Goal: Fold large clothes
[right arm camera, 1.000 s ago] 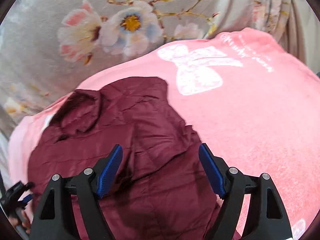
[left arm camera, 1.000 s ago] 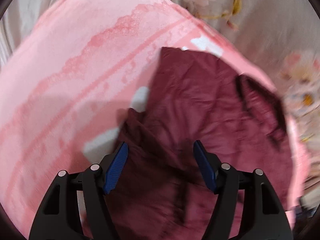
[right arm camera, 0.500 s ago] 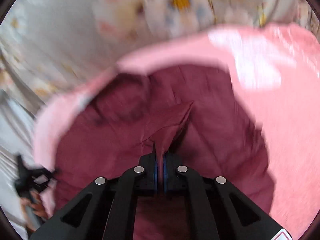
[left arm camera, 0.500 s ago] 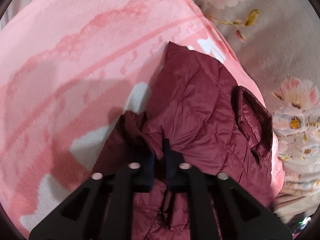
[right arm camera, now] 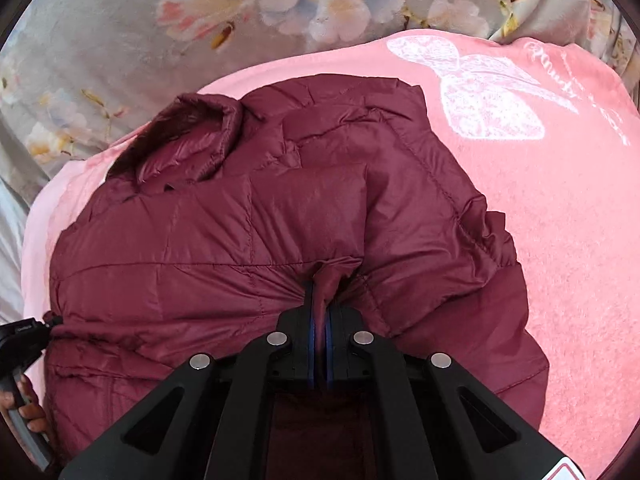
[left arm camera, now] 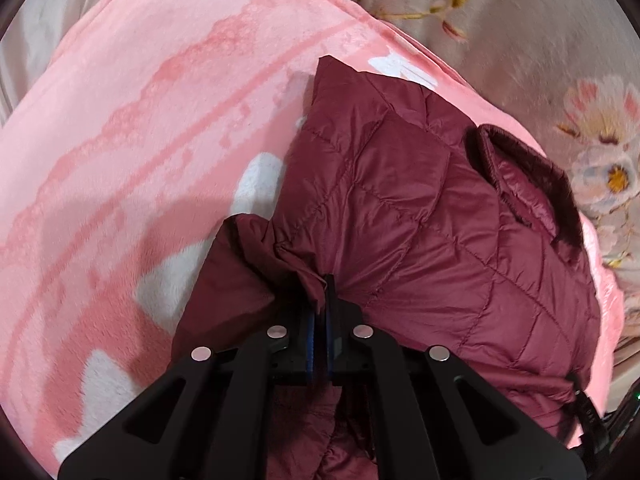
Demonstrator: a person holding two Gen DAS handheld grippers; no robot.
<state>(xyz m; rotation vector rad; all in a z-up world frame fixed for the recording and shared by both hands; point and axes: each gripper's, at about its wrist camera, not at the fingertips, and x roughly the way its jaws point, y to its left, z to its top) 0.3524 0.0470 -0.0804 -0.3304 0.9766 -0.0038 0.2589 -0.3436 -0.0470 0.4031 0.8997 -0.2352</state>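
Note:
A maroon quilted puffer jacket [left arm camera: 432, 216] lies on a pink blanket [left arm camera: 140, 120], its collar [left arm camera: 532, 176] at the far right. My left gripper [left arm camera: 320, 300] is shut on a pinch of the jacket's near edge. In the right wrist view the same jacket [right arm camera: 248, 224] fills the middle, with its collar [right arm camera: 188, 136] at the upper left. My right gripper [right arm camera: 320, 300] is shut on a fold of the jacket's near edge. The fabric bunches up at both pinches.
The pink blanket [right arm camera: 560, 208] carries a white butterfly print [right arm camera: 484, 92] and lies on a grey floral bedsheet [right arm camera: 200, 20]. The left gripper's handle and the hand holding it [right arm camera: 24, 396] show at the left edge of the right wrist view.
Both grippers were open over the jacket a second ago. They have since closed on its near edge, and the jacket has been drawn in and bunched toward the grippers.

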